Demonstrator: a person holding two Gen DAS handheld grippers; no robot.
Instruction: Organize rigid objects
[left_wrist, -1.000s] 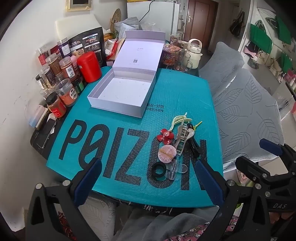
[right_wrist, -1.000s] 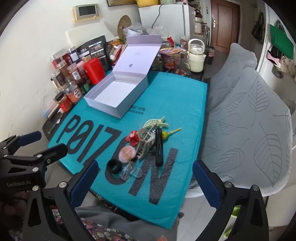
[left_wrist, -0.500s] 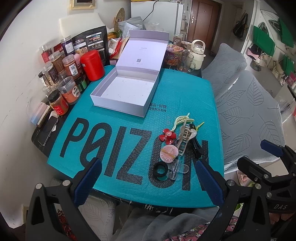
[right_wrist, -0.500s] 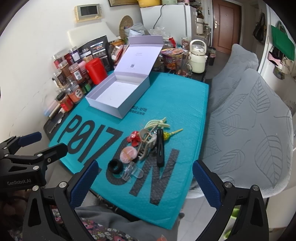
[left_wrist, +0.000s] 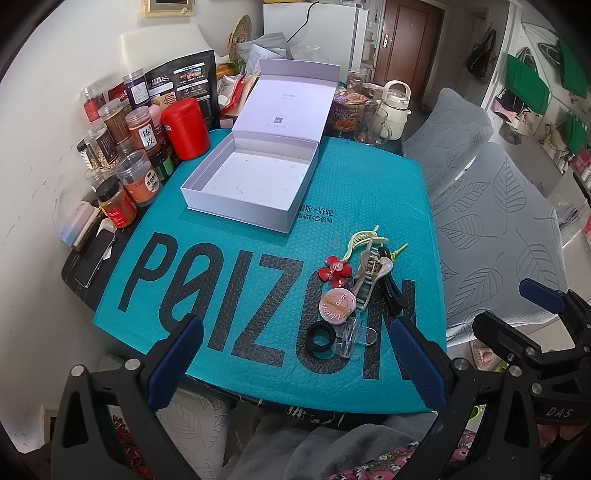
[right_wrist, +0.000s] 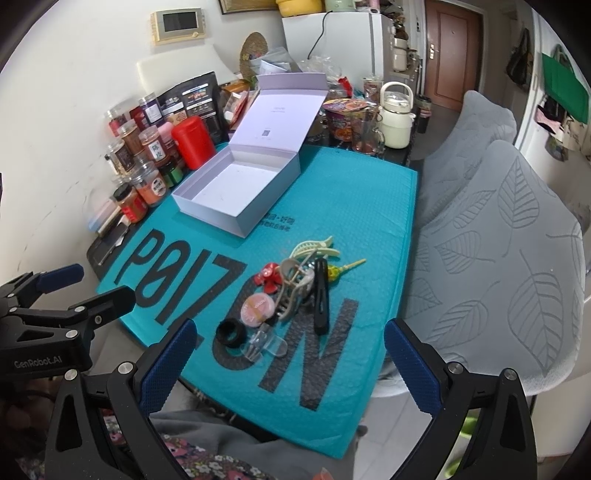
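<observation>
Both of my grippers hang at the near edge of the desk (left_wrist: 79, 275), each spread wide and holding nothing. The left gripper (left_wrist: 293, 356) frames the near part of the teal mailer (left_wrist: 236, 314); the right gripper (right_wrist: 290, 360) sits just beside it, to its right.

The small items lie in one tight pile on the near right of the mailer, on its printed "N". In the pile I see:
- a black ring (left_wrist: 320, 338) nearest me, touching a clear clip (left_wrist: 354, 336)
- a pink round disc (left_wrist: 337, 302) just behind them
- a red flower clip (left_wrist: 335, 272) at the left of the pile
- a beige claw clip (right_wrist: 293, 290) lying over the middle, with a long black clip (right_wrist: 321, 295) along its right side
- a pale green claw clip (right_wrist: 314, 248) at the far end, and a small yellow-green piece (right_wrist: 341, 268) sticking out to the right.

The open white box (left_wrist: 251, 184) stands well apart from the pile, on the far left of the mailer, lid propped up at the back, inside bare apart from some specks.

Around it: spice jars (left_wrist: 138, 182) and a red canister (left_wrist: 185, 127) crowd the left side of the box, close to its wall. A phone (left_wrist: 94, 256) lies at the desk's left edge. A cream kettle (right_wrist: 397, 116), a glass mug (right_wrist: 365, 134) and a noodle cup (right_wrist: 343, 118) stand behind the mailer. A grey leaf-pattern cover (right_wrist: 498, 258) lies along the right side.

Bare mailer runs from the pile to the box's near wall.
</observation>
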